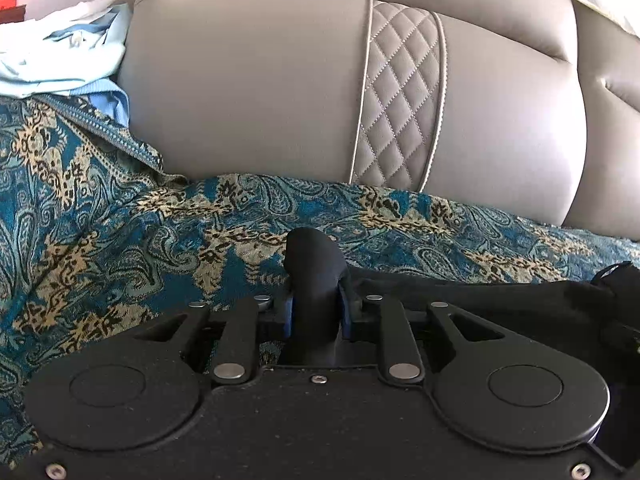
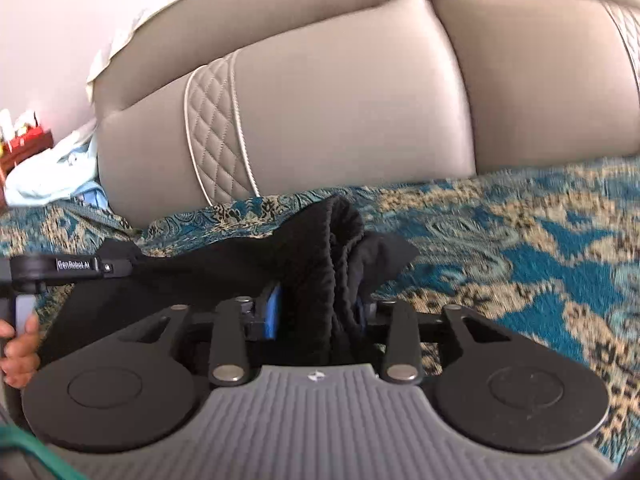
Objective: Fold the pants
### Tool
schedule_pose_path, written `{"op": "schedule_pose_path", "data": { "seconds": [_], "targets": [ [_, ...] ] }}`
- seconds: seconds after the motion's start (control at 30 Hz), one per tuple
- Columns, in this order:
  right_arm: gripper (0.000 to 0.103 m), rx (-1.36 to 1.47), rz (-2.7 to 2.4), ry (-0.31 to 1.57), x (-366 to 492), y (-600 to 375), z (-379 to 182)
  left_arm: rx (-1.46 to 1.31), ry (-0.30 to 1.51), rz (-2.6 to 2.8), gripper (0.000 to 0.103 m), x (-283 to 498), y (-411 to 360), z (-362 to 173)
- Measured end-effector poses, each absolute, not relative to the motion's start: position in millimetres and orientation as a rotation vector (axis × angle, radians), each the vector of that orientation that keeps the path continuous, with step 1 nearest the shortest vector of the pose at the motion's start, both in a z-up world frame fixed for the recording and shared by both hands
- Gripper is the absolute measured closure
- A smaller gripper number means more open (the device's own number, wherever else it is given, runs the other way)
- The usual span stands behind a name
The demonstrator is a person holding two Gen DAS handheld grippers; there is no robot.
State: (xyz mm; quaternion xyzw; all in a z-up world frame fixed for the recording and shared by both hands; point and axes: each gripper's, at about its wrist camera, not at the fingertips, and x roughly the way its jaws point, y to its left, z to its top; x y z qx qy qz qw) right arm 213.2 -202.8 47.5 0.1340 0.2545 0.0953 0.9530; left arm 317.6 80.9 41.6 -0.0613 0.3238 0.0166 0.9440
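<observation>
Far left, behind the patterned blue-and-gold cover (image 1: 100, 208), a heap of pale blue cloth (image 1: 60, 52) spills off the frame's edge, and a red box (image 2: 28, 140) beyond it is too small to read. Next, the left claw (image 1: 316, 312) is clenched on a fold of the black pants (image 1: 312, 280), the cloth rising in a hump between its blue pads (image 1: 289, 314); the rest of the garment trails off to the right, cut by the frame. A hand (image 2: 18, 346) at the picture's edge grips that tool's handle, only partly in view. Behind everything the grey sofa back (image 1: 248, 92) with its quilted strip (image 1: 400, 96) fills the top. On the right, the right claw (image 2: 316, 312) is grasping a thick gathered bunch of the pants, which hides the right-hand pad almost wholly. The pants stretch between the two claws, over the cover near the sofa back.
</observation>
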Motion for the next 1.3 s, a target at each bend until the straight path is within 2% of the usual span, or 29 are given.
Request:
{"op": "schedule_pose_path", "data": {
  "seconds": [0.1,0.17,0.37,0.47,0.7,0.9,1.07,1.3],
  "targets": [
    [0.059,0.266,0.190,0.520,212,-205,47,-0.114,0.667,0.045,0.076,316,80,38],
    [0.049,0.251,0.185,0.521,212,-203,47,-0.121,0.680,0.051,0.069,317,80,34],
    [0.031,0.235,0.197,0.528,213,-199,49,-0.182,0.693,0.050,0.057,319,90,33],
    [0.018,0.196,0.202,0.531,213,-192,50,-0.188,0.698,0.057,0.053,320,92,33],
    [0.001,0.156,0.174,0.546,213,-188,52,-0.180,0.704,0.070,0.046,321,91,33],
    [0.000,0.155,0.157,0.553,213,-189,50,-0.185,0.711,0.071,0.037,322,92,32],
    [0.000,0.117,0.145,0.562,213,-186,50,-0.165,0.732,0.097,0.012,323,90,32],
    [0.000,0.079,0.110,0.560,207,-186,50,-0.133,0.746,0.114,0.006,318,86,36]
  ]
}}
